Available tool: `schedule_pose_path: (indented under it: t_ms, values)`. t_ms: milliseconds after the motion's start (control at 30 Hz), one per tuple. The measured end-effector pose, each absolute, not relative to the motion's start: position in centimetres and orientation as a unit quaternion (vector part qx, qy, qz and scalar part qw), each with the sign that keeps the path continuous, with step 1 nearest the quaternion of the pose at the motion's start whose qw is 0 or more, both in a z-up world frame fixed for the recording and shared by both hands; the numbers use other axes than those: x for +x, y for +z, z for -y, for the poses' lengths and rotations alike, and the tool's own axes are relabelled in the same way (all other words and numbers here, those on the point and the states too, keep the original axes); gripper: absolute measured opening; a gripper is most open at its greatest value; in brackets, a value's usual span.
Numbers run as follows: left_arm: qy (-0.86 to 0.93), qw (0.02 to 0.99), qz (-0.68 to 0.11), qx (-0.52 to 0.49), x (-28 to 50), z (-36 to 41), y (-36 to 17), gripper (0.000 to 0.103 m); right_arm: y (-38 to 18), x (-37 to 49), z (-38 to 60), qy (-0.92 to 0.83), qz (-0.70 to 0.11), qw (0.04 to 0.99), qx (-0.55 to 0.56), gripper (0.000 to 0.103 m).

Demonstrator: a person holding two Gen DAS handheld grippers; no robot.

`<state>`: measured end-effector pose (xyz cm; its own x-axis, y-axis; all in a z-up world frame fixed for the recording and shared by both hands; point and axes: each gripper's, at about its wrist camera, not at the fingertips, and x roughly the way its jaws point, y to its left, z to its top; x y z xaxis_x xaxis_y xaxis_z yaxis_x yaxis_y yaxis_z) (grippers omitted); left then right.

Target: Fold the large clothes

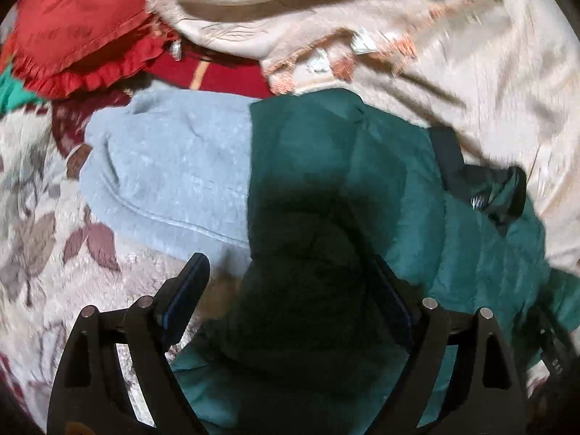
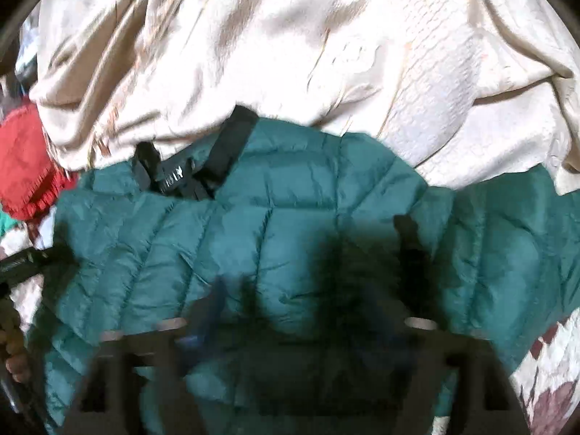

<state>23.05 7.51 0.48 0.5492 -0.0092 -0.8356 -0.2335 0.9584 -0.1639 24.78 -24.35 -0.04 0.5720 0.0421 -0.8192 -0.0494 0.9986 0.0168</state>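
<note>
A teal quilted puffer jacket [image 1: 362, 166] lies on a floral bedspread [image 1: 40, 239]. It fills the right wrist view [image 2: 290, 224], with its black collar and label [image 2: 174, 177] at upper left. My left gripper [image 1: 290, 272] is open, its jaws wide apart over the jacket's left edge; the right finger is partly hidden in shadow. My right gripper [image 2: 315, 253] is blurred by motion, open and low over the jacket's middle. The other gripper's tool [image 2: 25, 264] shows at the left edge of the right wrist view.
A light blue garment [image 1: 170, 174] lies left of the jacket. A cream blanket with orange trim [image 1: 417, 36] is bunched behind it [image 2: 290, 54]. A red frilled cushion [image 1: 76, 32] sits at the far left [image 2: 21, 166].
</note>
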Motion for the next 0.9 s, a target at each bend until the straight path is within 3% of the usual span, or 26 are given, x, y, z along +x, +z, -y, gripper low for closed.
schedule_pose_path:
  t_ms: [133,367,533,700,767,833,900]
  values:
    - [0.056,0.851,-0.501,-0.147,23.4,-7.3,-0.9,0.088,0.6,24.5,24.9,0.024,-0.457,0.889,0.002,0.087]
    - [0.074,0.887,-0.428,-0.156,21.0,-7.8,4.1,0.088,8.0,19.2,34.3,-0.138,-0.303,0.943,0.003,0.087]
    - [0.03,0.887,-0.437,-0.149,21.2,-5.1,4.7,0.088,8.1,16.4,50.7,-0.284,-0.31,0.904,0.081,0.087]
    - [0.02,0.894,-0.431,-0.122,21.1,-3.5,5.4,0.088,5.9,15.8,60.4,-0.27,-0.37,0.877,0.144,0.085]
    - [0.021,0.89,-0.438,-0.121,21.4,-3.5,5.0,0.088,5.7,16.4,60.4,-0.254,-0.364,0.888,0.115,0.079]
    - [0.02,0.887,-0.445,-0.121,21.8,-3.7,4.3,0.088,5.2,17.7,60.2,-0.224,-0.378,0.892,0.106,0.052]
    - [0.023,0.884,-0.45,-0.123,22.0,-3.8,3.9,0.088,5.4,18.6,59.4,-0.228,-0.38,0.894,0.073,0.039]
